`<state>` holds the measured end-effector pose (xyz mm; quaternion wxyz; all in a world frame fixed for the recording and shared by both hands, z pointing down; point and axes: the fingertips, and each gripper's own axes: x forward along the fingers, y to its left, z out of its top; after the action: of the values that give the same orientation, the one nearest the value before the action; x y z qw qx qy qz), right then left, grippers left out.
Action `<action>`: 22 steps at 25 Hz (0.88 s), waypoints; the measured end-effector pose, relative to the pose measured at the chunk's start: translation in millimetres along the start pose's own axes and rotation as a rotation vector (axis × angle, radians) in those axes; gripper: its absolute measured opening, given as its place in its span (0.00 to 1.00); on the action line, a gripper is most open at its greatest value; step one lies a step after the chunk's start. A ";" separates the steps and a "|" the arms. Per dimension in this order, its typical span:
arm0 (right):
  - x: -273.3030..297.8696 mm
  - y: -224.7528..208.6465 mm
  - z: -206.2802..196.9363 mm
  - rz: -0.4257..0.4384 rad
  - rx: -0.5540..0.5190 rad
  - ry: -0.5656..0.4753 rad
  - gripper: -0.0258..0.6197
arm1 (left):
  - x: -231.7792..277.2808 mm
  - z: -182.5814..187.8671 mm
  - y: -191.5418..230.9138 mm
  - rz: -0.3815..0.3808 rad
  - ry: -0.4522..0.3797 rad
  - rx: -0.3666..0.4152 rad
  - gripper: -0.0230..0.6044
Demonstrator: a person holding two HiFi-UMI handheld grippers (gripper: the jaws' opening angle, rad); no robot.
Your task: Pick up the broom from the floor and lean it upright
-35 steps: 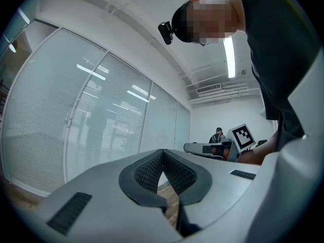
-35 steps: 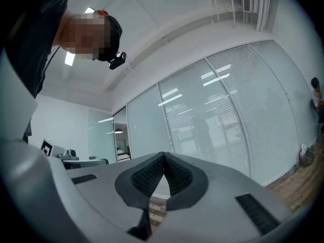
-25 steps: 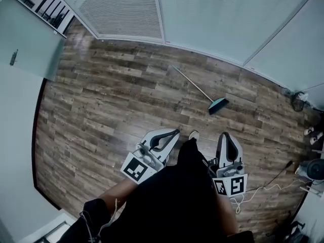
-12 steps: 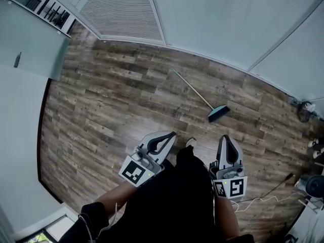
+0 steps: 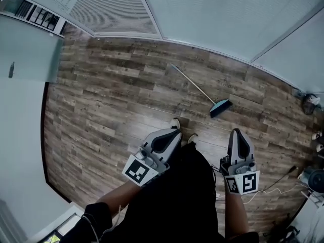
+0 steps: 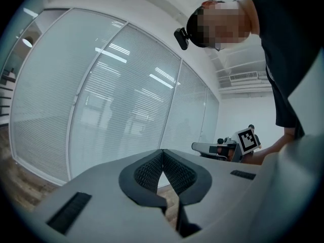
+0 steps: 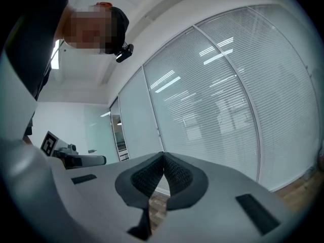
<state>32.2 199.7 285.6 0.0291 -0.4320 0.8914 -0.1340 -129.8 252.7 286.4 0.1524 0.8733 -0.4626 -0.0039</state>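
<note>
A broom [image 5: 202,92] with a thin pale handle and a teal head lies flat on the wood floor [image 5: 101,105] in the head view, its handle running up-left toward the glass wall. My left gripper [image 5: 176,131] is held in front of the person's body, shut and empty, well short of the broom. My right gripper [image 5: 237,131] is also shut with nothing in it, below and slightly right of the broom head. In both gripper views the jaws meet at their tips, left gripper [image 6: 162,151] and right gripper [image 7: 163,155], pointing at the blinds.
Glass walls with white blinds [image 5: 202,14] close off the far side. A frosted glass door [image 5: 25,49] stands at the left. Cables [image 5: 268,186] and small gear [image 5: 315,178] lie at the right edge, shoes [image 5: 320,135] near them. The person's feet [image 5: 175,123] show between the grippers.
The person has stepped forward; both grippers have moved along with the body, still shut. The broom lies where it was on the floor.
</note>
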 end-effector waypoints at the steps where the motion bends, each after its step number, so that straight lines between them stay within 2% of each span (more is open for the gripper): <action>1: 5.0 1.5 2.2 -0.002 -0.004 0.004 0.06 | 3.5 0.3 5.7 -0.014 0.004 -0.009 0.07; 4: 33.2 -9.8 -3.5 -0.003 0.001 0.038 0.06 | 26.0 -5.3 35.0 -0.036 0.009 0.020 0.07; 7: 42.0 -30.9 -13.6 -0.056 -0.021 0.105 0.06 | 49.0 -6.1 49.2 -0.048 -0.033 -0.058 0.07; 12: 81.5 -3.5 -13.7 -0.027 -0.016 0.116 0.06 | 31.6 36.2 74.1 -0.018 -0.119 -0.087 0.07; 17: 83.2 4.4 -22.8 -0.027 -0.056 0.162 0.06 | 28.0 43.6 69.2 -0.035 -0.164 -0.107 0.07; 20: 82.8 7.0 -38.7 -0.015 -0.064 0.169 0.06 | 14.6 42.0 68.8 0.003 -0.162 -0.112 0.07; 22: 89.1 2.9 -50.3 0.000 -0.054 0.196 0.06 | 11.4 32.9 71.9 0.032 -0.115 -0.100 0.07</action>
<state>-34.1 142.8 338.9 -0.0699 -0.4174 0.8933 -0.1514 -186.1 197.0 276.0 0.1691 0.8555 -0.4837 -0.0747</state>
